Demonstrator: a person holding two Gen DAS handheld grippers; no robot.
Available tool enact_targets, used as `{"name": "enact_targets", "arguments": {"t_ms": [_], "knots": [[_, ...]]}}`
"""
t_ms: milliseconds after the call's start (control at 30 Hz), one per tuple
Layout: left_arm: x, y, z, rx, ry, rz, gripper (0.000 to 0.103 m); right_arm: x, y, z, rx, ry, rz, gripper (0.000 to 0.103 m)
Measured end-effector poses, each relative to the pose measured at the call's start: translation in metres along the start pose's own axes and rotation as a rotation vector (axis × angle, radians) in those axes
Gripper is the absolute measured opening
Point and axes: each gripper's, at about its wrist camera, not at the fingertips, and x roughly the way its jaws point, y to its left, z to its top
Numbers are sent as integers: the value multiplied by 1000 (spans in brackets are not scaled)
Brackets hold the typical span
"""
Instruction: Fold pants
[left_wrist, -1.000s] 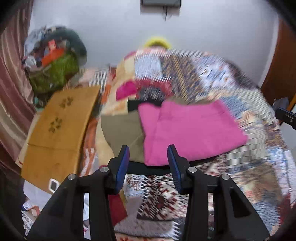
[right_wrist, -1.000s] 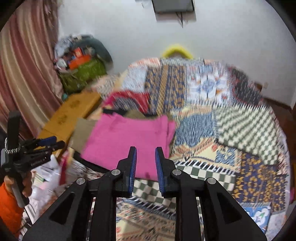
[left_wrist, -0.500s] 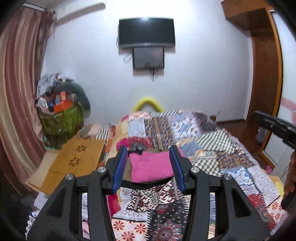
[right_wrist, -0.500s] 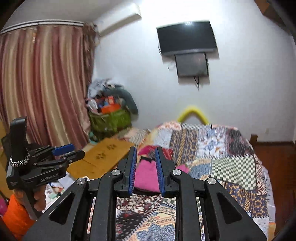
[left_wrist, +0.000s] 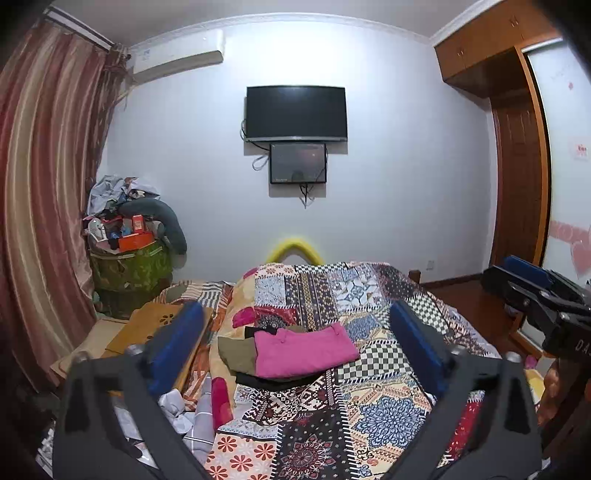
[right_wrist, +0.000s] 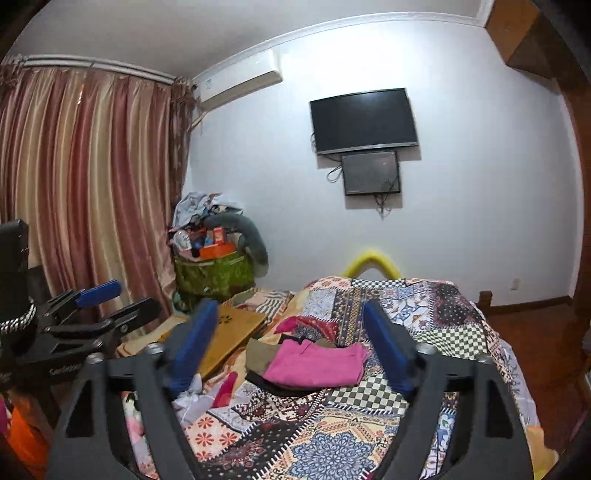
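Both claws (left_wrist: 295, 350) (right_wrist: 291, 343) lifted level, jaws opening, empty.

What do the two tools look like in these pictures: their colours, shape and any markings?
Both the left tool and the right tool are black, angular frames with two fingers bearing blue pads. Silver screws sit at the joints. White lettering marks each body, too small to read fully.
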Motion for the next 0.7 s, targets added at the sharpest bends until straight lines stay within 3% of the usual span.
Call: {"name": "enact_targets", "arguments": {"t_ms": [167,700], "knots": [[-3,1,-2,0,2,5,103,-8,2,-1,5,-24,-47,103],[-5,-4,-8,-1,9,-4,103,-18,5,-7,0,-17,-70,103]]}}
